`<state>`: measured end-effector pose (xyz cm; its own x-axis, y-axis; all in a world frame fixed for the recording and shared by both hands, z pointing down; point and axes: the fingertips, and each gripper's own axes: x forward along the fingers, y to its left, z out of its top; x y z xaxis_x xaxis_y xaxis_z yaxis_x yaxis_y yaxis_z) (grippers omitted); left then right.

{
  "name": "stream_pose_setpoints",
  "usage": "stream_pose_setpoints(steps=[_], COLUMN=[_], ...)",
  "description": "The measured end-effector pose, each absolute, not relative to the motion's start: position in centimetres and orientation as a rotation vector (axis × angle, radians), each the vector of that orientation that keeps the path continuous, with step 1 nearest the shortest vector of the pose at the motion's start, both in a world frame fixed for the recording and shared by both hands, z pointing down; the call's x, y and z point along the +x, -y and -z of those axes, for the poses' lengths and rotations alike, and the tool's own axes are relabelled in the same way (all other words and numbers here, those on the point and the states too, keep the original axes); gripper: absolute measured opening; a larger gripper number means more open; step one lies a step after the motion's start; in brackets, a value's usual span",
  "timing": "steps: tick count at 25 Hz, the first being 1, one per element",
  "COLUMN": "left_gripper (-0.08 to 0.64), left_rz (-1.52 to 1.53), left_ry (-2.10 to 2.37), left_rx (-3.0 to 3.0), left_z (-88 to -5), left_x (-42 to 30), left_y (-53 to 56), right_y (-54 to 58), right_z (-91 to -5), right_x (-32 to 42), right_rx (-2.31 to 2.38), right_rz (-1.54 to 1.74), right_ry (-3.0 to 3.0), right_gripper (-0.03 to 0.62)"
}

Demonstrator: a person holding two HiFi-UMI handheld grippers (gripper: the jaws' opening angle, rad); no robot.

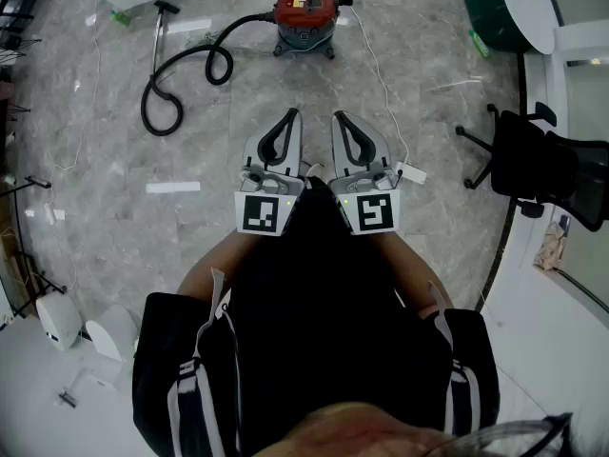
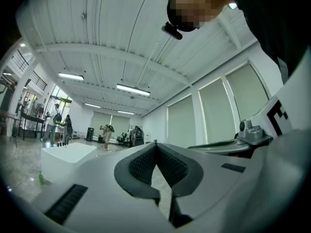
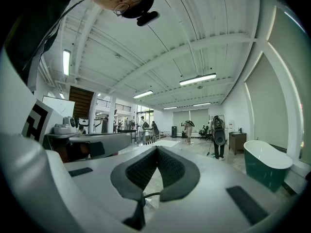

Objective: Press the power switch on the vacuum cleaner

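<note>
The vacuum cleaner [image 1: 304,14] has a red top on a dark drum and stands on the grey marble floor at the far middle of the head view. Its black hose [image 1: 181,74] loops away to the left and ends in a wand [image 1: 160,29]. The left gripper [image 1: 291,114] and right gripper [image 1: 339,115] are held side by side in front of the person's body, well short of the vacuum. Both are shut, tips touching, with nothing between them. The left gripper [image 2: 155,143] and right gripper [image 3: 156,148] views point out across the room, and the vacuum is not in either.
A white cord [image 1: 379,74] runs from the vacuum to a white plug block [image 1: 411,172] by the right gripper. A black office chair [image 1: 542,165] stands at right, a green tub [image 1: 485,8] at far right, white objects [image 1: 59,319] at lower left. People stand far off [image 3: 218,137].
</note>
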<state>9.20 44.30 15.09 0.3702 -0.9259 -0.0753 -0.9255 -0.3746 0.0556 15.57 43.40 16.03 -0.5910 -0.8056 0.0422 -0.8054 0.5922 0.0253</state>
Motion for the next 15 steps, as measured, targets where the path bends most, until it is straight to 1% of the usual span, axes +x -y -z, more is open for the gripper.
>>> stream_pose_setpoints(steps=[9, 15], left_gripper=[0.018, 0.018], left_rz=[0.159, 0.154], left_ry=[1.754, 1.777], left_rx=[2.592, 2.553], left_z=[-14.8, -15.0], left_x=[8.7, 9.0], left_y=[-43.8, -43.6], right_y=[-43.2, -42.7], right_z=[-16.0, -17.0], right_x=[15.3, 16.7], right_rx=[1.385, 1.401], right_rz=[-0.046, -0.113], right_ry=[2.783, 2.735], right_gripper=[0.017, 0.017])
